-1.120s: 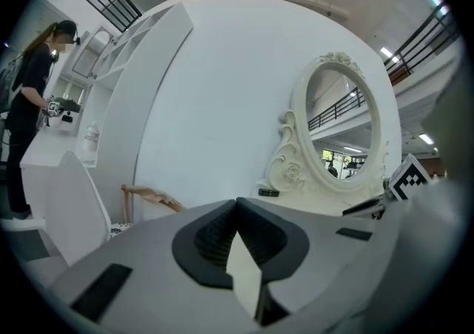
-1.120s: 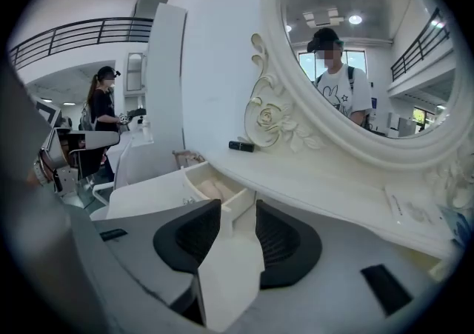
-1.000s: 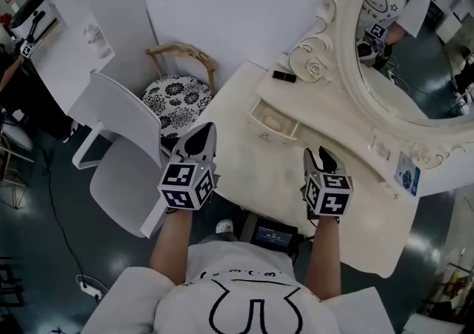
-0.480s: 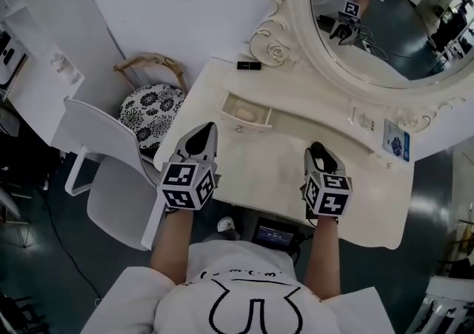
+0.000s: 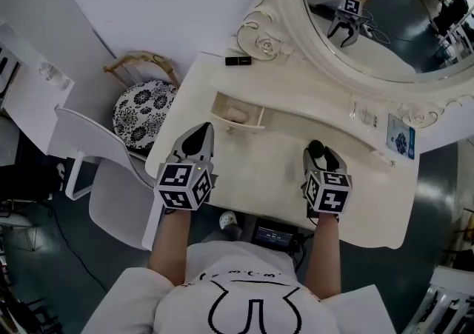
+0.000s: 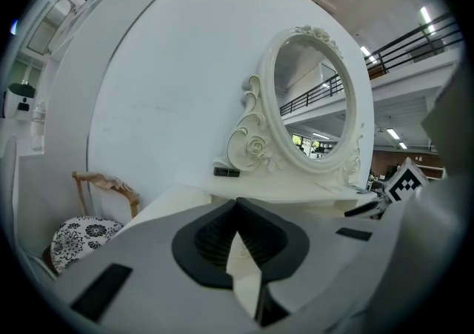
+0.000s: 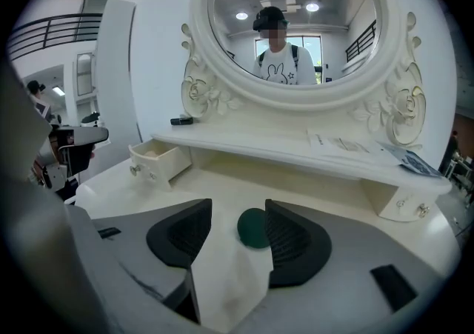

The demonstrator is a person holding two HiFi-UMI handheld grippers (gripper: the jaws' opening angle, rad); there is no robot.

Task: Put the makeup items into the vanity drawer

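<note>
Now: right gripper [image 7: 238, 212] jaws just been opening, spread; a dark round item [image 7: 254, 229] sits between them against the right-hand pad, clear of the other, over the table [image 5: 259, 173]. The open drawer [image 5: 234, 124] lies ahead-left, nearer the left gripper [image 5: 199, 132], whose jaws are pressed together, empty.

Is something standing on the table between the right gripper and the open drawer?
Nothing visible does. The right gripper, whose jaws have just been opening with a dark round item between them, has bare tabletop up to the open drawer. The left gripper is off to the side.
</note>
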